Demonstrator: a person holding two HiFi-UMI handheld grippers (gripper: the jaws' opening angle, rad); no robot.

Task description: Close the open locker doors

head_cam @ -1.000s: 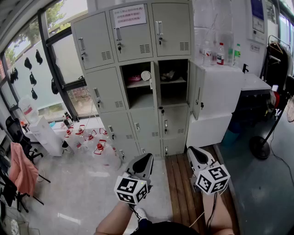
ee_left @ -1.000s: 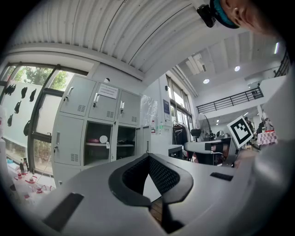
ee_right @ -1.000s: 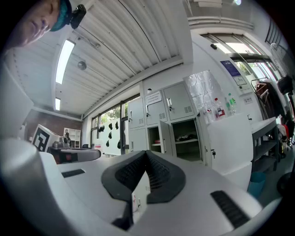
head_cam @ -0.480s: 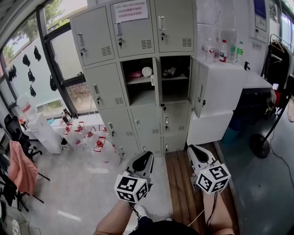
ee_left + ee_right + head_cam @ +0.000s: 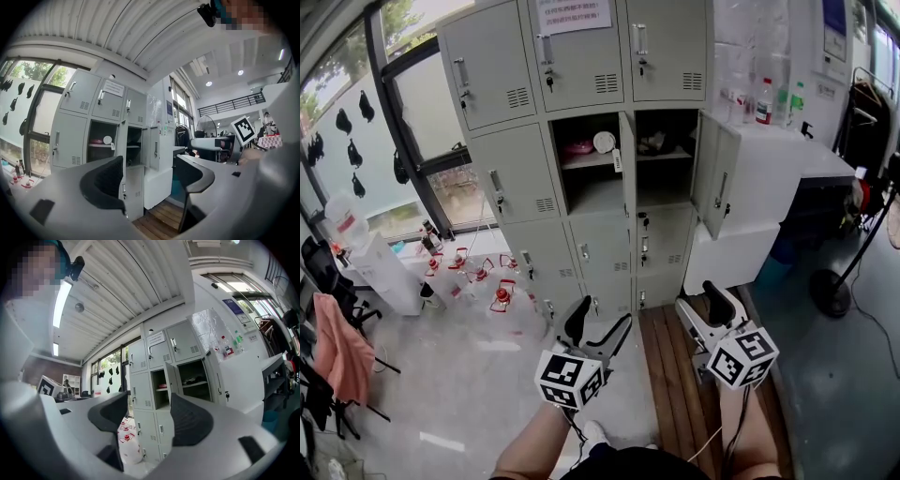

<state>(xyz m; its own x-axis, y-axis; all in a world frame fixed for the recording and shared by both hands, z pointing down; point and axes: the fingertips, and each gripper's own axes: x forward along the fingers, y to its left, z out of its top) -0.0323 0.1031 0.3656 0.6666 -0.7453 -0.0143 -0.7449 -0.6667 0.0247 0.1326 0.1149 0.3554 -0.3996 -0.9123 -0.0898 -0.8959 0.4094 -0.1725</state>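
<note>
Two grey metal locker doors are found open in the second row of a tall grey steel locker bank point(image 5: 525, 173). The middle door point(image 5: 628, 178) is swung straight out, so that little more than its edge is seen in the head view. The right door point(image 5: 719, 186) is swung out to the right, with a key hanging at its lock. Behind the middle door a shelf is exposed, on which a pink object point(image 5: 578, 147) and a round white object point(image 5: 603, 142) are laid. Dark items point(image 5: 654, 142) are seen on the shelf of the right compartment, too dim to be identified. All other doors in view are shut, and a white paper notice point(image 5: 574, 13) is stuck on the top middle one. A white cabinet point(image 5: 769, 187) is set just beside the bank on the right, with plastic bottles point(image 5: 766, 101) stood on top. Clear jugs with red caps point(image 5: 487, 286) are grouped on the pale floor at the foot of the bank, below a large window point(image 5: 431, 112). Brown wooden boards point(image 5: 670, 375) are laid before the lower right lockers. The left gripper point(image 5: 602, 317) and the right gripper point(image 5: 696, 298) are held low, well apart from the lockers and pointed toward them. The jaws of each are opening and stand apart, and nothing is caught between them.
</note>
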